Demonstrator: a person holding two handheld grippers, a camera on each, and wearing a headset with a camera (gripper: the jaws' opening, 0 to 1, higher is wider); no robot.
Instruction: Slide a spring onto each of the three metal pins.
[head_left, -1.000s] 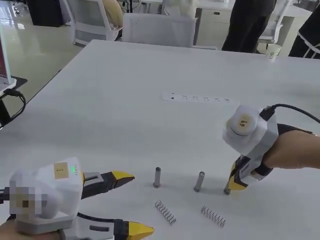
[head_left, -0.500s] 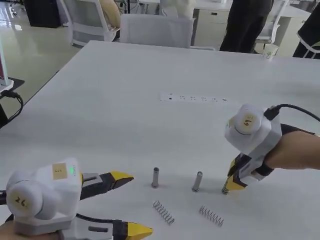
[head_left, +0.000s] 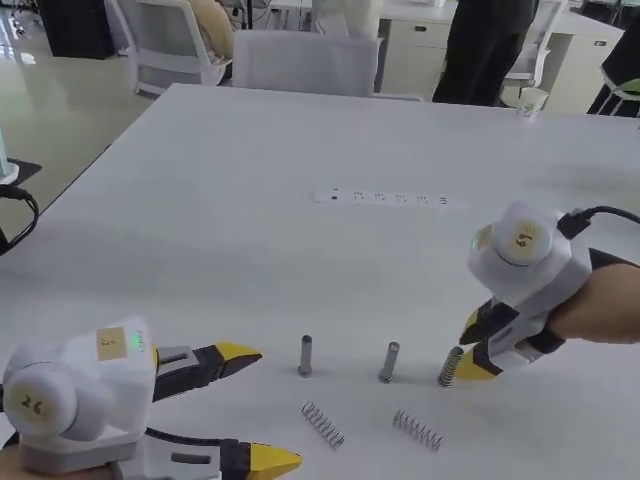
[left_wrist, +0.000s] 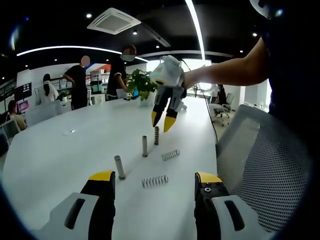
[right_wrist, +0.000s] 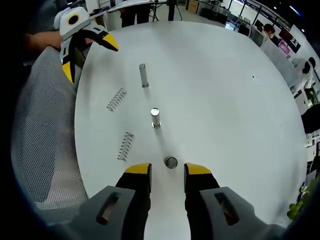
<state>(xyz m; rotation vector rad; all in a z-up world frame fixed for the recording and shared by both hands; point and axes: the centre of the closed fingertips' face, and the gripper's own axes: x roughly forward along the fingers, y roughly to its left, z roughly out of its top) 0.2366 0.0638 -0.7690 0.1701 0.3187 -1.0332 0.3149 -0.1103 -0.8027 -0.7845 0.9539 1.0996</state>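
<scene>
Hovering over the spring-clad pin (right_wrist: 171, 162), the right tool (right_wrist: 167, 171) is held slightly parted, empty; that pin could be clipped and toppled on withdrawal. The left tool (left_wrist: 155, 177) is held wide, empty; two springs (head_left: 323, 424) lie loose on the surface (head_left: 300, 230).

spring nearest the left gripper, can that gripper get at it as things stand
Probably yes: the left gripper has open jaws pointed toward the spring, with only bare table between.
</scene>
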